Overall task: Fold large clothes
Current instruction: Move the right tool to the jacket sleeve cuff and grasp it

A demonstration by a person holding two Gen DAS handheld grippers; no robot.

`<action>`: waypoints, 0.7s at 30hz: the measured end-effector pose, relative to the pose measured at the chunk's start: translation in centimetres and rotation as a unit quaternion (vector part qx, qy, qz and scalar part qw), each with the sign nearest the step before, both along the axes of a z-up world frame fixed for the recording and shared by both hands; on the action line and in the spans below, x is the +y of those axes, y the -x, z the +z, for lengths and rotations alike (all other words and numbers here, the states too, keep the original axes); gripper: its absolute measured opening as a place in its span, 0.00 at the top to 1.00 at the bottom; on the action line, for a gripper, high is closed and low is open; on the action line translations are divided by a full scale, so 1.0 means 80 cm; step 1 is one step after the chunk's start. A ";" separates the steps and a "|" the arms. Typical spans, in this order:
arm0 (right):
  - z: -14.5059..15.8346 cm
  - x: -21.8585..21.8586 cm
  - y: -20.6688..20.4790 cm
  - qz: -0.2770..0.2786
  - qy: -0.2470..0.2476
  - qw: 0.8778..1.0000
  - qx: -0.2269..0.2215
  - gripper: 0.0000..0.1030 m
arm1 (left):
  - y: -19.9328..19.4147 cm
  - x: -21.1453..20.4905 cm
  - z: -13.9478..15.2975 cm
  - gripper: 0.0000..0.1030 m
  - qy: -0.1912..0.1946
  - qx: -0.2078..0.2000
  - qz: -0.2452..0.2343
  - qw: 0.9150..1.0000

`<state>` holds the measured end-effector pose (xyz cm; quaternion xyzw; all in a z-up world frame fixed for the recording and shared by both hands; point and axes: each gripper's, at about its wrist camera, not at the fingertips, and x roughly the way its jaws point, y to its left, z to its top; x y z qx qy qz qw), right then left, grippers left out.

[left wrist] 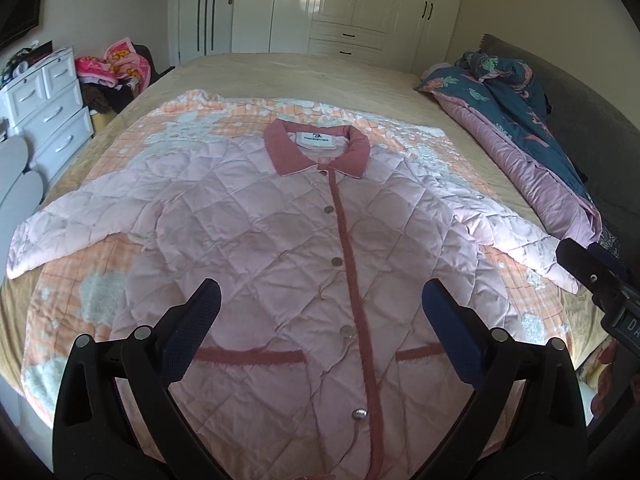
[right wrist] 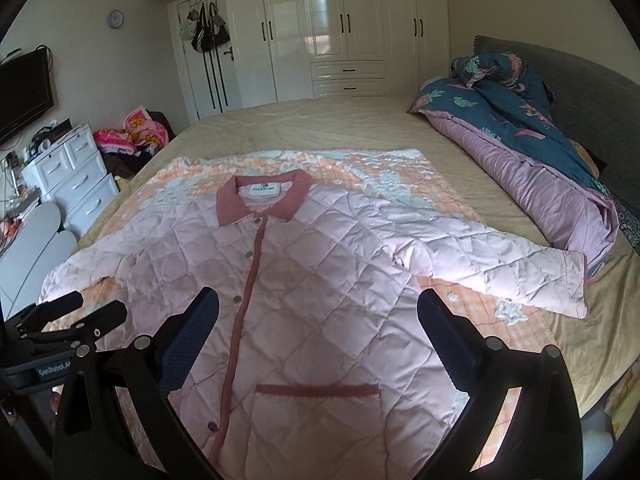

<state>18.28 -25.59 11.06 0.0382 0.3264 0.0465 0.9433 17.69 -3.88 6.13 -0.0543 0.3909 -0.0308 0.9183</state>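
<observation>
Left wrist view: a pale pink quilted jacket [left wrist: 280,248] lies flat, front side up and buttoned, on an orange and white patterned blanket [left wrist: 100,292] spread over a tan bed [left wrist: 304,68]. The left gripper [left wrist: 320,308] hangs over the lower part of the jacket with its jaws wide apart and nothing between them. The left finger sits over the jacket's left pocket trim, the right finger over the area near the right pocket trim, and the darker pink button strip [left wrist: 352,280] runs up between them. The jacket's long axis runs straight away from the camera: hem nearest, darker pink collar [left wrist: 316,152] farthest, pointing toward the white wardrobe [left wrist: 352,4]. Both sleeves spread out sideways. The other gripper's black body shows at the right edge, near the cuff on that side.

Right wrist view: the right gripper [right wrist: 318,312] is also spread wide and empty, above the jacket [right wrist: 320,280]. The button strip [right wrist: 244,300] passes just inside the left finger, and a trimmed pocket [right wrist: 316,390] lies between the jaws. The collar [right wrist: 264,200] again points away, toward the wardrobe [right wrist: 340,28]. One sleeve [right wrist: 500,268] stretches right, its cuff close to a rolled pink and teal duvet [right wrist: 532,160]. The left gripper [right wrist: 84,308] appears at the lower left, beside the other sleeve.
</observation>
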 end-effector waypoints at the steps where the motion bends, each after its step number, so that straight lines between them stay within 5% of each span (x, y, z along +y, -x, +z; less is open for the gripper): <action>1: 0.001 -0.002 -0.003 -0.003 -0.003 1.000 -0.001 0.04 | -0.006 -0.004 0.000 0.08 0.001 0.000 -0.002 1.000; 21: 0.002 -0.112 -0.118 -0.130 -0.065 0.989 -0.023 0.04 | -0.138 -0.064 -0.005 0.08 0.021 0.017 -0.011 1.000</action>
